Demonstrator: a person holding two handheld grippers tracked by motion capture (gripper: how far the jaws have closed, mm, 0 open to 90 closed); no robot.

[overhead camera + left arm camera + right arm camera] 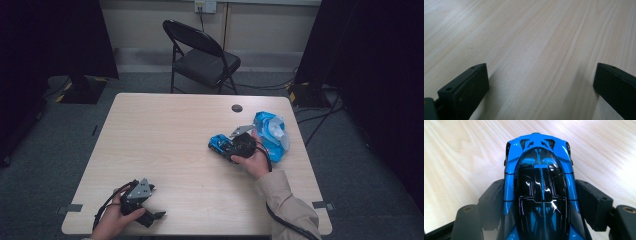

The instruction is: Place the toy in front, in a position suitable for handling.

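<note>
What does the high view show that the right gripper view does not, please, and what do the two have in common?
The high view alone shows the blue plastic bag lying just behind the right gripper, the left gripper resting at the near left edge, and the black folding chair beyond the table. The right gripper view alone shows close detail: the glossy black roof panels of the blue toy car and a jaw pressed against each of its flanks. Both show the car in the right gripper over the pale wooden table.

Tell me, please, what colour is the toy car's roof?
Glossy black on the bright blue toy car; clearest in the right gripper view.
</note>
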